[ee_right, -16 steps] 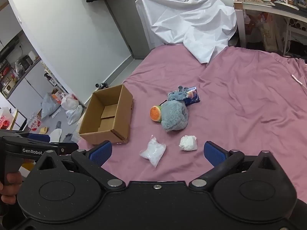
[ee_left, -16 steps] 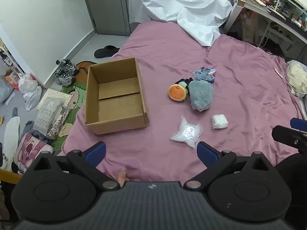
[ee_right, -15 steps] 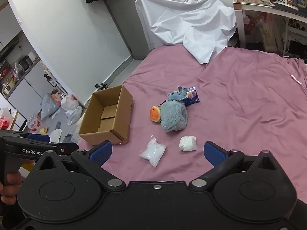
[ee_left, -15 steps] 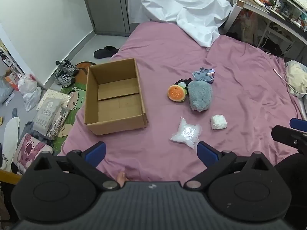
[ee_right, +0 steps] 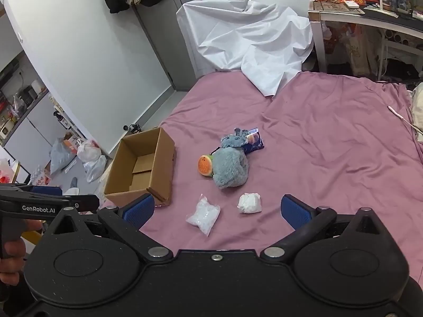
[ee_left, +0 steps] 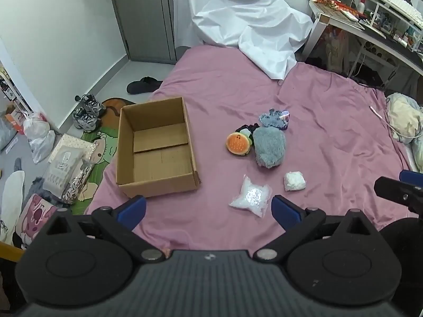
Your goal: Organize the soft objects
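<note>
An open, empty cardboard box [ee_left: 156,148] [ee_right: 142,166] sits on the pink bed's left side. To its right lie a grey plush toy [ee_left: 269,145] [ee_right: 230,166], an orange burger plush [ee_left: 237,144] [ee_right: 205,166], a clear bag of white stuffing [ee_left: 251,195] [ee_right: 204,214], a small white bundle [ee_left: 294,181] [ee_right: 249,203] and a blue packet [ee_right: 254,141]. My left gripper [ee_left: 208,208] is open and empty, held above the bed's near edge. My right gripper [ee_right: 216,208] is open and empty, just short of the two white items.
A white sheet [ee_left: 251,26] is heaped at the bed's far end. A desk [ee_left: 370,21] stands at the far right, pillows [ee_left: 404,121] at the right edge. Shoes [ee_left: 87,111], bags and clutter cover the floor left of the bed.
Both views have shifted very slightly; the objects on the bed have not moved and both grippers stay open.
</note>
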Demonstrator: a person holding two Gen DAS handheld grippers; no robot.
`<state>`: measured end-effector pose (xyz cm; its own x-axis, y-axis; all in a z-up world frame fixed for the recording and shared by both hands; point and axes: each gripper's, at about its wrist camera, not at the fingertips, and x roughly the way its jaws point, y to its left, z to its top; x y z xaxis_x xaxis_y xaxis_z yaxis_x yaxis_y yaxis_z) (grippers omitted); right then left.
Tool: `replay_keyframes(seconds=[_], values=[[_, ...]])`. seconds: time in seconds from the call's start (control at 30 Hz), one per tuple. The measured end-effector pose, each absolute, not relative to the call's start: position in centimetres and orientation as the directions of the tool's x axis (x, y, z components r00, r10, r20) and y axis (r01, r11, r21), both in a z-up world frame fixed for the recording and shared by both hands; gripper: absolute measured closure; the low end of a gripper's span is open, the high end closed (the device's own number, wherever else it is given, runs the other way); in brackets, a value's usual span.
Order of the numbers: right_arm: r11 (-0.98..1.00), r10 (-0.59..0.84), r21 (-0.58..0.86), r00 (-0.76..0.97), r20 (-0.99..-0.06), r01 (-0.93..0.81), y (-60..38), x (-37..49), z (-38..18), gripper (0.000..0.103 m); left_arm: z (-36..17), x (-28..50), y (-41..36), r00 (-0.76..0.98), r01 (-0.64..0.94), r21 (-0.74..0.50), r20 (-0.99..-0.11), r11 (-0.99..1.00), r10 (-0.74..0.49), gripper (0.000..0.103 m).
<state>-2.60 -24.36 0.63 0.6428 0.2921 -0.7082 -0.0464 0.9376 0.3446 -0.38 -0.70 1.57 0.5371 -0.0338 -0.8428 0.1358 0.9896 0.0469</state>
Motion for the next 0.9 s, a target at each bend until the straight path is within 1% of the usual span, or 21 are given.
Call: replay_keyframes(seconds=[0.9], values=[[0.949,0.240,0.314,0.665,-0.707,-0.009,-24.37,-3.12,1.37,0.000,1.70,-0.62,-0.86,0.530,0.152,0.030,-0.846,0.988,-0.056,0.003]])
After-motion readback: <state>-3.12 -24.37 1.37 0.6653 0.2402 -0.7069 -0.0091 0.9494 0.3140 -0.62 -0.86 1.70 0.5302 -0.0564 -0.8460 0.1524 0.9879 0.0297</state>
